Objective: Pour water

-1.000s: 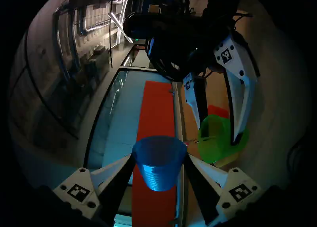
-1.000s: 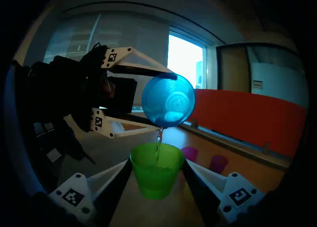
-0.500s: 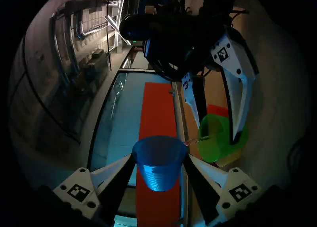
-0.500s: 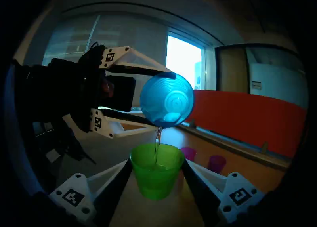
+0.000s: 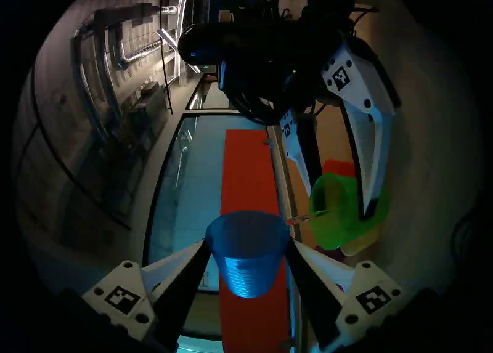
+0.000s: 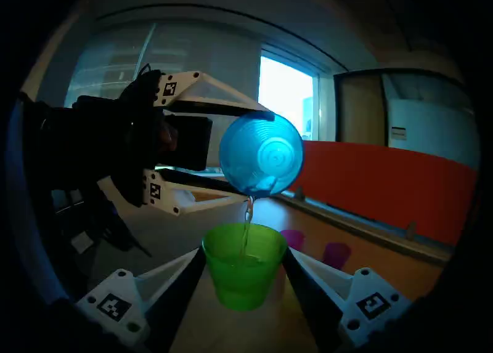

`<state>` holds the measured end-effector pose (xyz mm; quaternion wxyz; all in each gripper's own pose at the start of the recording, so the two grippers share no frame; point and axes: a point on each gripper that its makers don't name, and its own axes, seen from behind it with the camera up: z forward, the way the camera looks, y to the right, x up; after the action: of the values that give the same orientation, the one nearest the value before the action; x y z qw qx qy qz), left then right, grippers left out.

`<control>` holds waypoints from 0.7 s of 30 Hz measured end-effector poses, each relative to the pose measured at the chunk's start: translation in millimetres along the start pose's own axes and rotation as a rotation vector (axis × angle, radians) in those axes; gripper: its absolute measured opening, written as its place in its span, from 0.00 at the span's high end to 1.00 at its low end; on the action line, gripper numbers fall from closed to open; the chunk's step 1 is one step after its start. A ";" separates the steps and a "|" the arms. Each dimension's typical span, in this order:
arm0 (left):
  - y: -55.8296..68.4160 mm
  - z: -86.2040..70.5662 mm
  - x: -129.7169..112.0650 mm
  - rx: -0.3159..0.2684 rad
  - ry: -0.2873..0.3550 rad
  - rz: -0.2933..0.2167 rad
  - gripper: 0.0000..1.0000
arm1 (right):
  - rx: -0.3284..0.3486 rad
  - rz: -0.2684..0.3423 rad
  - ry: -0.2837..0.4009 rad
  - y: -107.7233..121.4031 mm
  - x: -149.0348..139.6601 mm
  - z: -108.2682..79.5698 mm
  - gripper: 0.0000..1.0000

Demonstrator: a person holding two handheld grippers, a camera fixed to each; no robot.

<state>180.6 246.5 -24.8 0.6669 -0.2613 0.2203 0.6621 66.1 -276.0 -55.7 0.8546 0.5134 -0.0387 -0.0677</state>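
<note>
The left gripper (image 5: pixel 248 249) clamps the tipped blue cup (image 6: pixel 261 154). The right gripper (image 6: pixel 244 257) clasps the green cup (image 6: pixel 244 270) at 6 o'clock, directly below. The blue cup has tilted slightly further (little water seems left) — a thin stream (image 6: pixel 247 217) still falls, so pouring looks nearly done.

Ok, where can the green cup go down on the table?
Bare wooden tabletop lies between the two small purple cups and the orange wall panel, and just below the green plastic cup. It is crowded right behind the green cup, where the purple cups stand, and above it, where the blue plastic cup pours.
</note>
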 end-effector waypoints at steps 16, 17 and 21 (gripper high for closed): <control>4.7 -2.0 2.6 0.015 -0.004 0.031 0.15 | -0.001 -0.003 0.001 0.4 0.0 0.3 0.09; 5.4 -2.1 2.9 0.015 -0.004 0.034 0.15 | -0.002 -0.003 0.002 0.6 0.0 0.4 0.09; 5.1 -1.5 3.8 0.017 -0.001 0.035 0.15 | -0.001 -0.001 0.004 0.6 0.9 0.3 0.09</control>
<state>175.6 248.4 -28.7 0.6574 -0.2514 0.2300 0.6721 67.0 -276.1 -55.0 0.8549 0.5131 -0.0367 -0.0674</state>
